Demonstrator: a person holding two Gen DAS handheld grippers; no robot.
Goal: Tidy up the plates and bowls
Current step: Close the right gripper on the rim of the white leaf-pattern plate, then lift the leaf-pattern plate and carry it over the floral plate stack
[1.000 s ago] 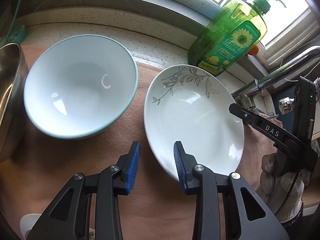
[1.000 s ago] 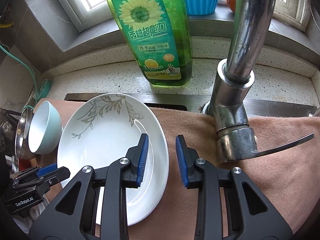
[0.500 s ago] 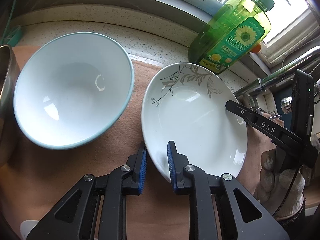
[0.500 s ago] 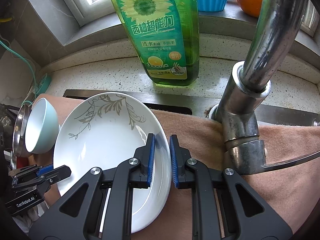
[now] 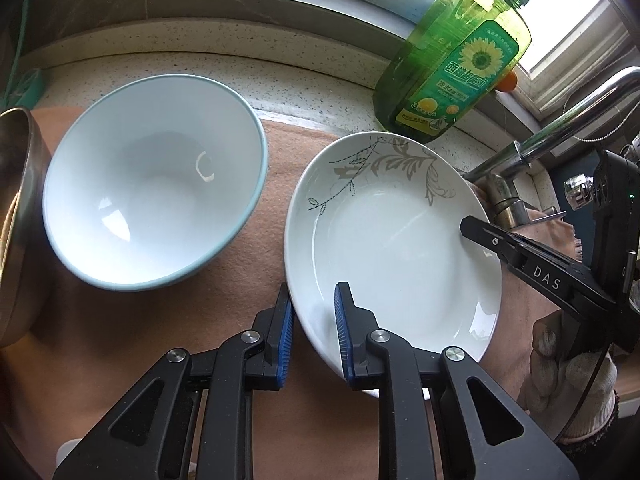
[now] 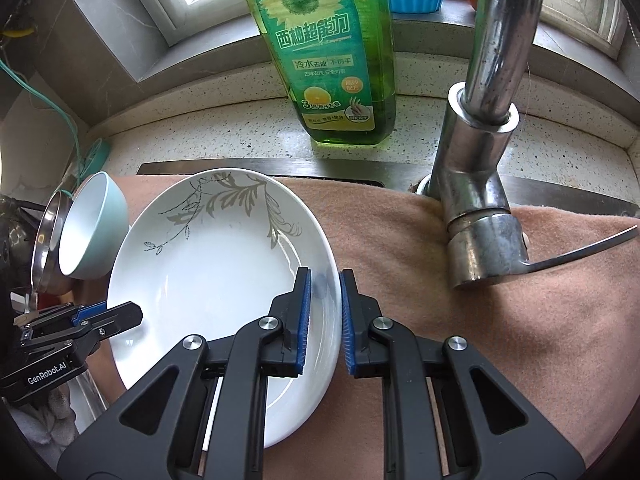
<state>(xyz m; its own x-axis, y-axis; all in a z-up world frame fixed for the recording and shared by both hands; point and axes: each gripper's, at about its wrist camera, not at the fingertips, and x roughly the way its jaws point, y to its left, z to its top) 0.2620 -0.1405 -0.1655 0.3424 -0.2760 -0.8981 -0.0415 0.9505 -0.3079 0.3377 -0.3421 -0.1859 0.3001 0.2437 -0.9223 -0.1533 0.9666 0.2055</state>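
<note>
A white plate with a grey leaf pattern lies on a brown cloth. My left gripper is shut on its near left rim, one blue pad under the rim and one inside. On the opposite rim my right gripper is shut the same way. Each gripper shows in the other's view, the right one at the plate's right edge, the left one at its left edge. A pale blue bowl sits left of the plate, tilted against a steel bowl.
A green dish-soap bottle stands on the speckled counter behind the plate. The chrome tap rises to the right. A gloved hand holds the right gripper. The brown cloth covers the surface below.
Both grippers have closed from open onto the plate's opposite rims. The views shifted slightly closer to the plate.
</note>
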